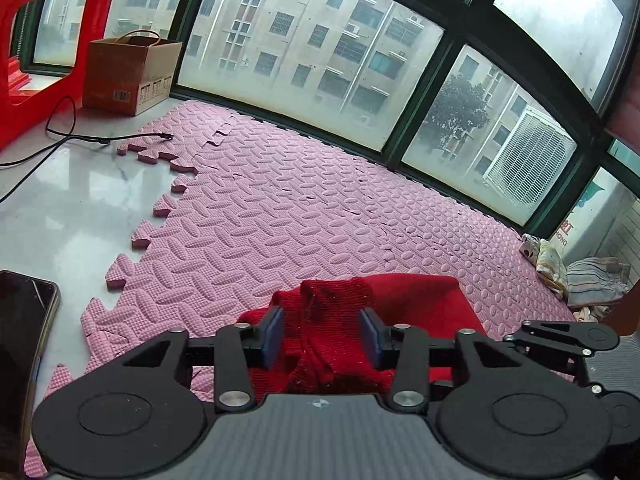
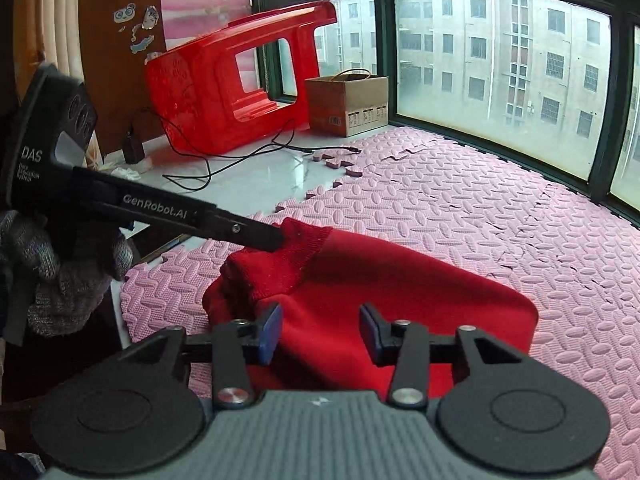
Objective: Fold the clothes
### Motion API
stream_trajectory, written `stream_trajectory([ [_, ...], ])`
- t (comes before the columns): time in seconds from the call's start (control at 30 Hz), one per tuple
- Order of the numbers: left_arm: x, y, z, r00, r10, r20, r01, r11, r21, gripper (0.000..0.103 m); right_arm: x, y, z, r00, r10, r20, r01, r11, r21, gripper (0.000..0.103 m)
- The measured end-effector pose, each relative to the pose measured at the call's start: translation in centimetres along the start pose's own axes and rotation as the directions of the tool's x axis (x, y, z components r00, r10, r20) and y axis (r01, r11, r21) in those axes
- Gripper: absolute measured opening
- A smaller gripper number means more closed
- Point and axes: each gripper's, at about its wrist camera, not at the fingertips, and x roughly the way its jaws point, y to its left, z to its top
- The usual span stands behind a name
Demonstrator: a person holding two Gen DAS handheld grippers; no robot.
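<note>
The left claw (image 1: 322,334) stands with its blue pads (image 1: 273,336) set apart, and a bunched ribbed part of the red knit sweater (image 1: 332,344) rises between them. The cloth fills most of the gap, though whether both pads press it is hard to judge from this angle; seen from the right wrist, the left claw's (image 2: 280,240) tip reaches the ribbed edge of the garment.

The right claw (image 2: 320,334) is spread wide, holding nothing, its fingers (image 2: 270,334) poised just over the smooth folded part of the red knit sweater (image 2: 372,292).

The sweater lies folded on the pink foam puzzle mat (image 2: 460,200), near the mat's toothed edge. Beyond it a red plastic stool (image 2: 224,92) lies tipped beside a cardboard box (image 2: 348,104), with a black cable (image 2: 240,156) trailing over the pale floor.
</note>
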Motion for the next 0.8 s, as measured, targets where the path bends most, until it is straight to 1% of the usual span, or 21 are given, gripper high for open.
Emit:
stream_trajectory([
  [0.03, -0.1, 0.2, -0.1, 1.000, 0.008, 0.003, -0.008, 1.000, -0.021, 0.050, -0.5, -0.9, 0.0, 1.000, -0.011, 0.008, 0.011, 0.999, 0.031, 0.052],
  [0.07, -0.2, 0.5, -0.2, 1.000, 0.015, 0.003, -0.015, 0.999, -0.046, 0.051, -1.0, -1.8, 0.1, 1.000, -0.024, 0.014, 0.023, 0.998, 0.062, 0.052],
  [0.1, -0.1, 0.7, -0.2, 1.000, 0.023, 0.000, -0.023, 0.997, -0.068, 0.055, -1.3, -2.8, -0.1, 0.999, -0.045, 0.013, 0.044, 0.995, 0.094, 0.053],
  [0.13, 0.1, 0.9, -0.3, 1.000, 0.030, -0.004, -0.030, 0.996, -0.086, 0.058, -1.6, -3.8, -0.3, 0.998, -0.067, 0.012, 0.064, 0.990, 0.125, 0.060],
  [0.17, 0.3, 1.1, -0.3, 0.999, 0.034, -0.013, -0.035, 0.994, -0.101, 0.058, -1.8, -4.8, -0.5, 0.996, -0.087, 0.010, 0.085, 0.984, 0.156, 0.063],
  [0.23, 0.8, 1.3, -0.3, 0.998, 0.044, -0.034, -0.048, 0.991, -0.125, 0.062, -1.7, -6.9, -1.2, 0.994, -0.109, -0.002, 0.106, 0.967, 0.233, 0.063],
  [0.3, 1.1, 1.5, -0.4, 0.997, 0.055, -0.048, -0.061, 0.988, -0.145, 0.070, -1.4, -9.0, -2.0, 0.993, -0.115, -0.019, 0.115, 0.941, 0.318, 0.063],
  [0.33, 1.2, 1.6, -0.5, 0.997, 0.062, -0.052, -0.070, 0.986, -0.154, 0.073, -1.1, -10.0, -2.5, 0.994, -0.109, -0.027, 0.111, 0.925, 0.362, 0.063],
  [0.43, 1.8, 2.0, -0.8, 0.995, 0.054, -0.080, -0.069, 0.978, -0.196, 0.074, 0.0, -12.1, -3.9, 0.997, -0.067, -0.045, 0.080, 0.880, 0.469, 0.063],
  [0.5, 2.1, 2.2, -1.0, 0.994, 0.051, -0.094, -0.070, 0.975, -0.209, 0.074, 0.7, -13.3, -4.8, 0.998, -0.032, -0.050, 0.053, 0.845, 0.532, 0.063],
  [0.53, 2.2, 2.3, -1.0, 0.994, 0.050, -0.101, -0.071, 0.974, -0.214, 0.074, 0.9, -13.5, -5.1, 0.998, -0.024, -0.050, 0.047, 0.834, 0.550, 0.063],
  [0.63, 2.7, 2.5, -1.1, 0.993, 0.035, -0.117, -0.061, 0.971, -0.233, 0.073, 1.5, -14.0, -5.5, 0.999, 0.005, -0.044, 0.020, 0.824, 0.567, 0.063],
  [0.73, 3.1, 2.7, -1.0, 0.991, 0.022, -0.131, -0.053, 0.970, -0.237, 0.072, 2.0, -14.1, -5.8, 0.999, 0.034, -0.039, -0.005, 0.811, 0.584, 0.059],
  [0.8, 3.5, 2.9, -1.0, 0.989, 0.012, -0.145, -0.048, 0.968, -0.245, 0.068, 2.2, -14.2, -6.0, 0.999, 0.044, -0.031, -0.017, 0.804, 0.595, 0.058],
])
